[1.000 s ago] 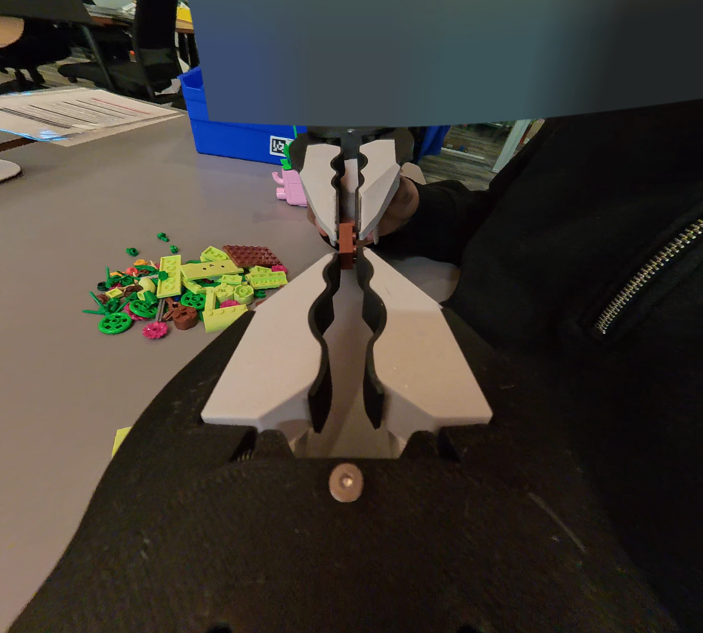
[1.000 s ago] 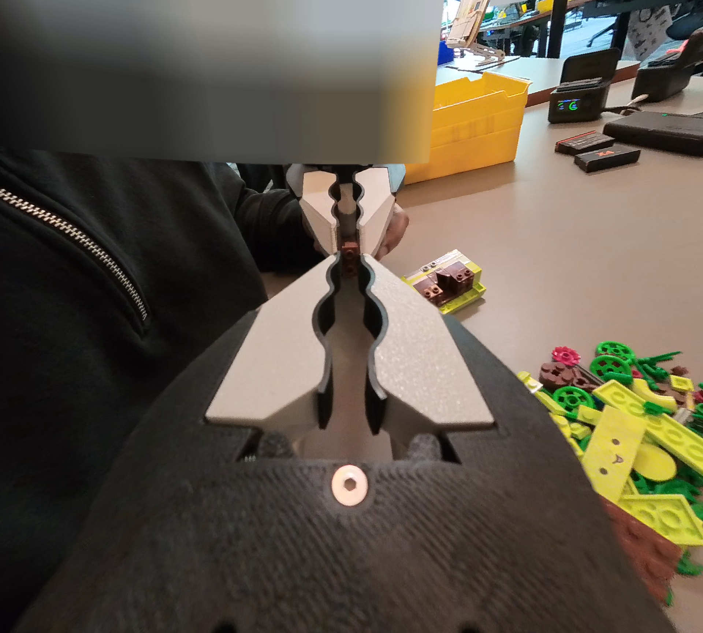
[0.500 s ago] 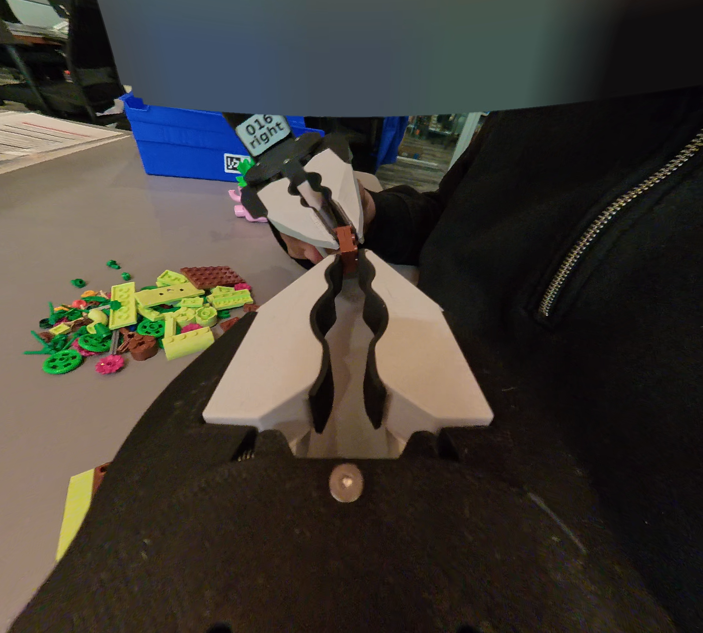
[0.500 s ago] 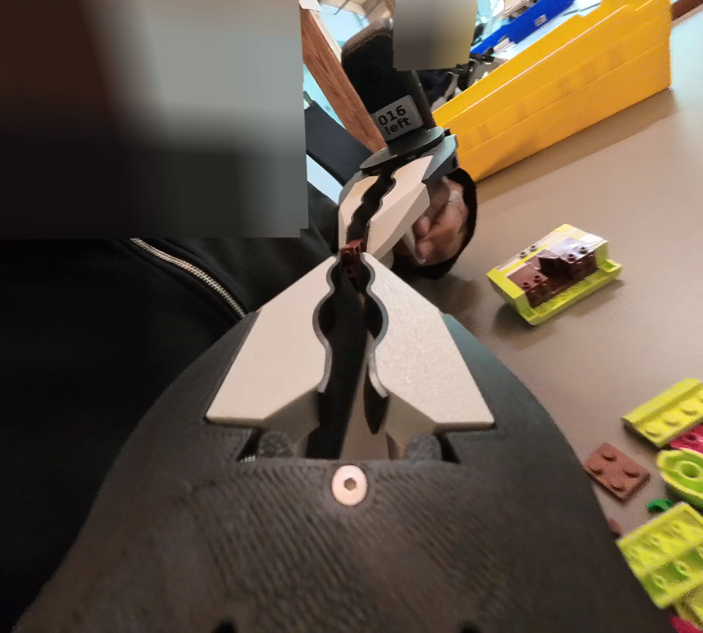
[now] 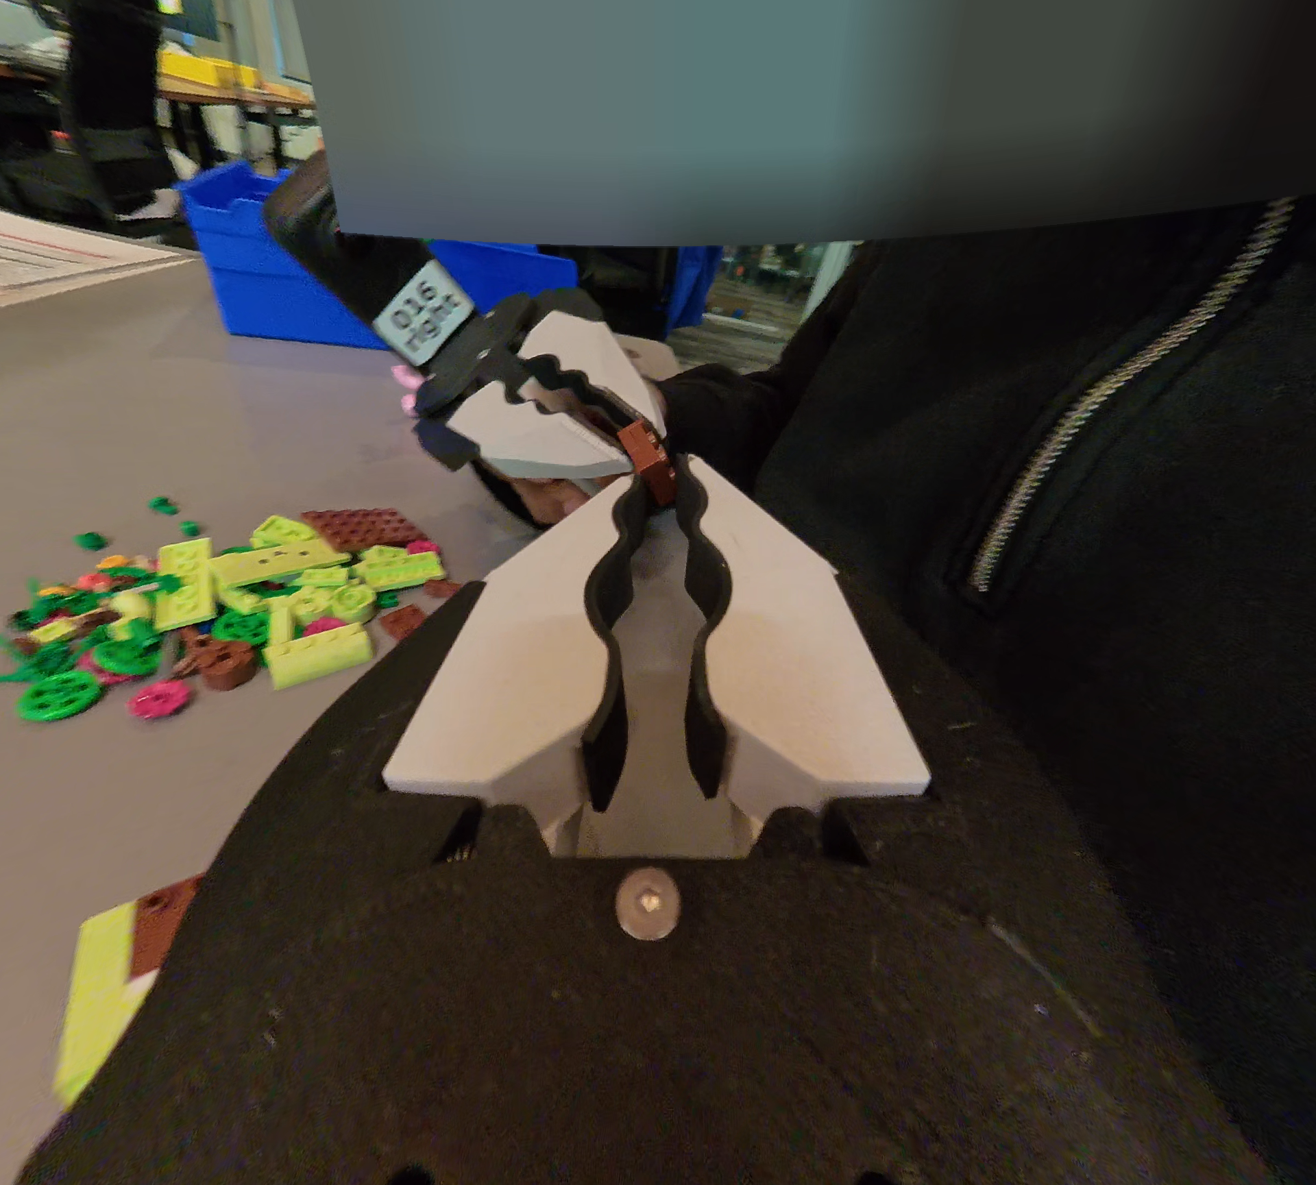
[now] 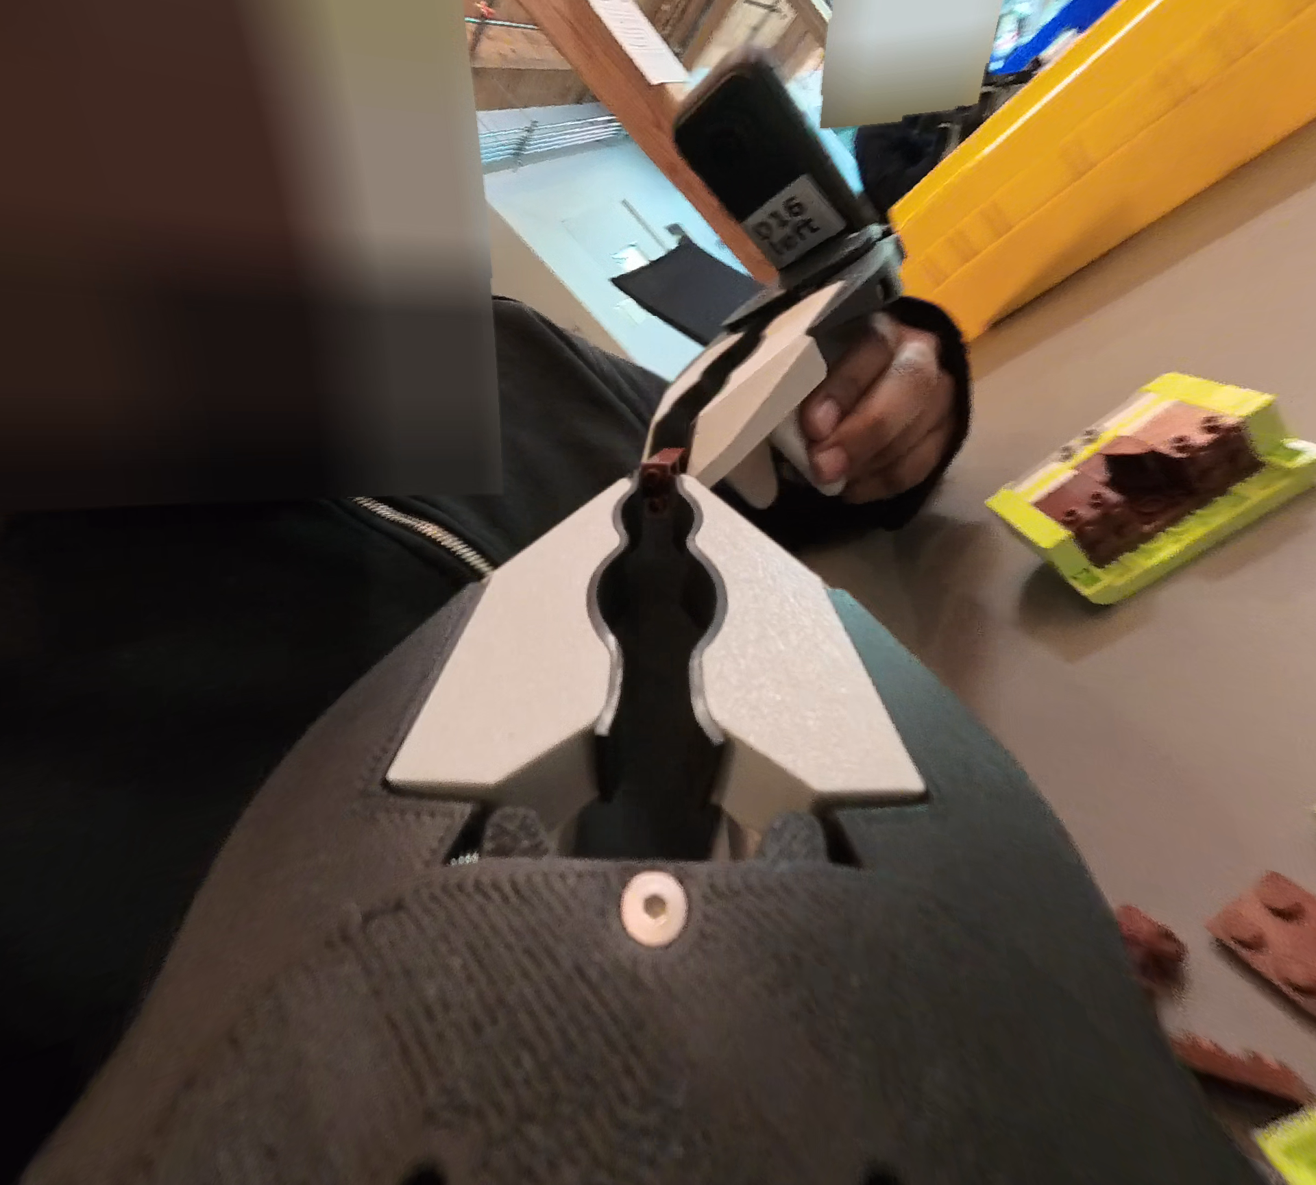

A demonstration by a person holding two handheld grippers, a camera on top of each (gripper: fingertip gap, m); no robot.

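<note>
While pinching brown brick [image 5: 649, 461] at twelve o'clock: left gripper [image 5: 659, 490] pressed onto it | pinched too from eleven by right gripper [image 5: 630, 439] | loose pile [image 5: 213, 610] at nine | best: grip squarely, avoid twisting.

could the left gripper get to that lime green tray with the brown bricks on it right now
Probably not as it stands. The left gripper is shut on a small brown brick that the right gripper also pinches. The lime tray itself sits unobstructed on the table.
</note>
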